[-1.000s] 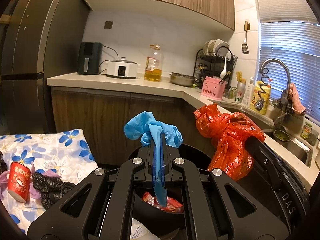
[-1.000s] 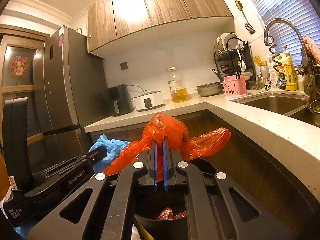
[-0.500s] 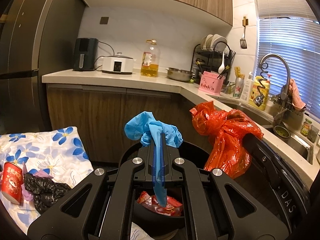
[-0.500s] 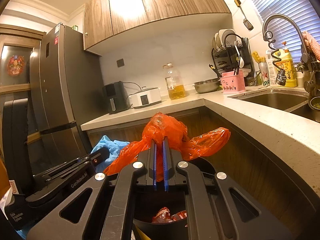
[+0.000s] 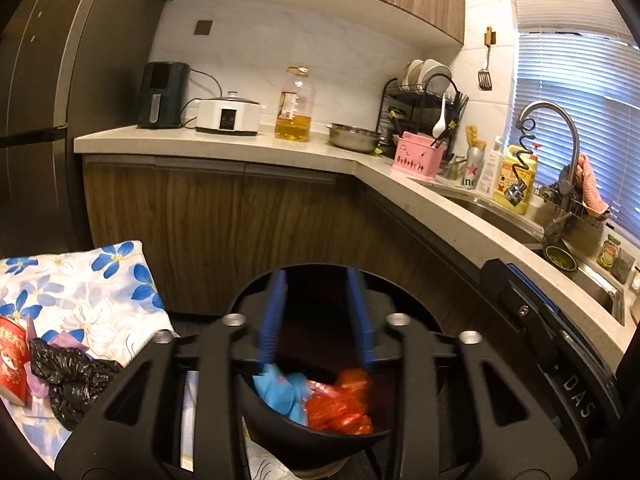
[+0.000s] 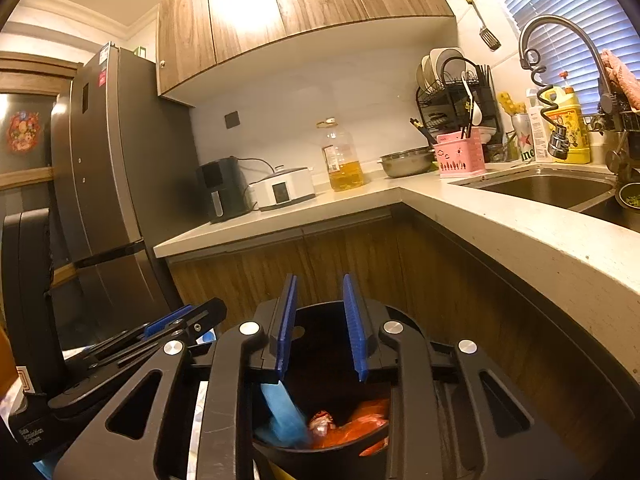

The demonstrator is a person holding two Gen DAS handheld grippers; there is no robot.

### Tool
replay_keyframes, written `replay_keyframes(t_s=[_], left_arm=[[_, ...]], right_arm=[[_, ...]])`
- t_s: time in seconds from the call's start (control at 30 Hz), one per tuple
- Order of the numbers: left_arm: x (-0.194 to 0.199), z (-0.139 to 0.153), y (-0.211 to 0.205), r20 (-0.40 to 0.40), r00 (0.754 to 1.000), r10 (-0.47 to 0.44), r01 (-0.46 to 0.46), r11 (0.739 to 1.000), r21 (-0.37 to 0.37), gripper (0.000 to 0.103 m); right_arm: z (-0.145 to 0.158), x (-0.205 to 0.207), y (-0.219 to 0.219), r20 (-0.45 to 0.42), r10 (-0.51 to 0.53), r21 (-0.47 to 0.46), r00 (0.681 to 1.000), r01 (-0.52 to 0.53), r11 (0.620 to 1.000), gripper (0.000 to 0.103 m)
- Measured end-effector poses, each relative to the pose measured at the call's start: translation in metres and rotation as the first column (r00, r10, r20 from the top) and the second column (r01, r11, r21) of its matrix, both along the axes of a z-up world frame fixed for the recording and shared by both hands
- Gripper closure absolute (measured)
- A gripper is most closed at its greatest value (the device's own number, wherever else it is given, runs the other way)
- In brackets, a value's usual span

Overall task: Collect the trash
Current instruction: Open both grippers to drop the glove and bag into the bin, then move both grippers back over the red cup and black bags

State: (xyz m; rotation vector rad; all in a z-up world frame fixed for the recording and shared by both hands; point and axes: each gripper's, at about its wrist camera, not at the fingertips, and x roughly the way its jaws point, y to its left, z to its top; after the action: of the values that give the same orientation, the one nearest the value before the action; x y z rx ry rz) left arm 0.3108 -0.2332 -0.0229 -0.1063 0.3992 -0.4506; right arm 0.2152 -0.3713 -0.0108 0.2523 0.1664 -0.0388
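We are opening our left claw and right claw partway, and both are holding nothing. The crinkly blue glove and shiny orange bag are lying inside the round black bin under them.

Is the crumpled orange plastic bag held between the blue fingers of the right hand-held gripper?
No, the crumpled orange plastic bag lies in the black round bin below the opening right hand-held gripper, with nothing between its fingers.
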Motion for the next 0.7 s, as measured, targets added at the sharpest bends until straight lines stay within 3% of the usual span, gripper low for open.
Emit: replay_keyframes(t_s=[0.1, 0.27, 0.47, 0.7], left_arm=[[-0.002, -0.002, 0.007, -0.002, 1.000, 0.027, -0.027, 1.000, -0.007, 0.042], [-0.015, -0.005, 0.026, 0.005, 0.995, 0.099, -0.099, 0.995, 0.005, 0.026], [-0.033, -0.010, 0.054, -0.001, 0.981, 0.194, -0.194, 0.981, 0.017, 0.017], [-0.067, -0.016, 0.098, 0.032, 0.942, 0.333, -0.334, 0.942, 0.040, 0.014]], right_arm=[[0.000, -0.003, 0.000, -0.001, -0.005, -0.001, 1.000, 0.005, 1.000, 0.062], [-0.002, -0.011, 0.002, -0.007, -0.007, -0.001, 1.000, 0.007, 1.000, 0.050], [-0.002, -0.022, 0.008, -0.012, 0.004, 0.009, 1.000, -0.004, 1.000, 0.032], [-0.003, -0.039, 0.024, -0.013, 0.027, 0.008, 1.000, -0.027, 1.000, 0.028]])
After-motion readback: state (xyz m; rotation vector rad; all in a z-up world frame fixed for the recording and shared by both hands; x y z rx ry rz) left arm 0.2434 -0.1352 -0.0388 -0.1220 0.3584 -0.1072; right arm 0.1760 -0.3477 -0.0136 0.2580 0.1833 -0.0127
